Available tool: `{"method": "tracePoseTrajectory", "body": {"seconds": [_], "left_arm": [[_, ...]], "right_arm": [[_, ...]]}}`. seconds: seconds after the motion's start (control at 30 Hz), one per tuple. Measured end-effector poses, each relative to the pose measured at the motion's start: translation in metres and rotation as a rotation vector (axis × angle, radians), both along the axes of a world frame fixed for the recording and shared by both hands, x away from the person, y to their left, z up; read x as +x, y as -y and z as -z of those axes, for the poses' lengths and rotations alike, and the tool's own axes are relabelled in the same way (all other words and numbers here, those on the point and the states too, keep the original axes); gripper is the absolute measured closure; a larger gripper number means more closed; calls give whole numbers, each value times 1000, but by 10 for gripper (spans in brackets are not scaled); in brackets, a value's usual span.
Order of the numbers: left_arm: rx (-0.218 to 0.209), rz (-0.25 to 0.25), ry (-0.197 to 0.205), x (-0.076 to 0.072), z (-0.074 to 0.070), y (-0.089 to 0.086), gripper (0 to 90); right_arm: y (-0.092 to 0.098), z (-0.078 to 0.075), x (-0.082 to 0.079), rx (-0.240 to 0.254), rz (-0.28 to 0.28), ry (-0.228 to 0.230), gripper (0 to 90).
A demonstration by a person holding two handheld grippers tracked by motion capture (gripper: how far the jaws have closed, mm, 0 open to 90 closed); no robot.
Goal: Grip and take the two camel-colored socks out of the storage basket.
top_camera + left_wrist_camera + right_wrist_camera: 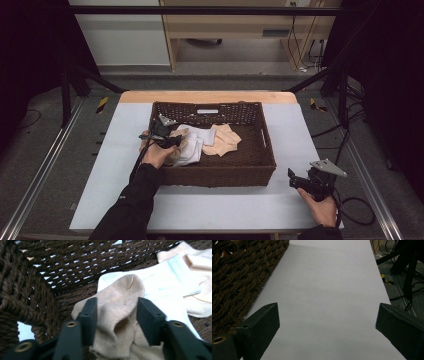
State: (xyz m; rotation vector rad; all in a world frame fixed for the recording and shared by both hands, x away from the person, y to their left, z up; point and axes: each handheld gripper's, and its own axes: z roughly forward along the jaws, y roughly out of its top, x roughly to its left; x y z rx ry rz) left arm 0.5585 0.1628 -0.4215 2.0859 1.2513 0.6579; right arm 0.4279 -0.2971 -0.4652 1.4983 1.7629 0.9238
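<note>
A dark brown wicker basket (215,175) stands mid-table with socks lying in it. My left gripper (167,140) reaches into its left part. In the left gripper view the jaws of my left gripper (117,302) press from both sides on a bunched tan sock (117,312), which creases between them. Beside it lie a white sock (162,282) (197,137) and a peach sock (200,262) (225,140). My right gripper (292,177) rests on the table right of the basket. It stands wide open (327,315) over bare white table, with nothing between its jaws.
The white table top (225,205) has free room in front of the basket and on both sides. The basket's woven wall (237,272) runs close along the left of my right gripper. Black frame legs and cables stand beyond the table's right edge (407,277).
</note>
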Motion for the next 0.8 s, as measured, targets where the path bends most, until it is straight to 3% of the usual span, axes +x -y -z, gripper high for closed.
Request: {"method": "tracePoseTrajectory", "body": {"seconds": [0.23,0.4,0.5,0.53,0.57,0.6,0.73,0.8], "left_arm": [[3,-5,-43,0,0,0,811],[-13,1,-38,-2,-4,0,842],[-72,10,-1,-5,-11,-4,845],[-72,10,-1,-5,-11,-4,845],[-116,12,28,-6,-15,-7,845],[-116,12,28,-6,-15,-7,846],[-222,23,122,-11,-27,-15,846],[-229,24,144,-12,-29,-16,846]], "right_arm": [[0,0,0,3,1,0,59],[1,-1,0,5,2,4,60],[1,-1,-1,7,2,5,60],[1,-1,-1,6,4,5,60],[1,-1,-1,8,5,4,60],[1,-1,-1,8,5,4,60],[1,-1,0,6,5,2,60],[1,-1,0,6,6,3,60]]}}
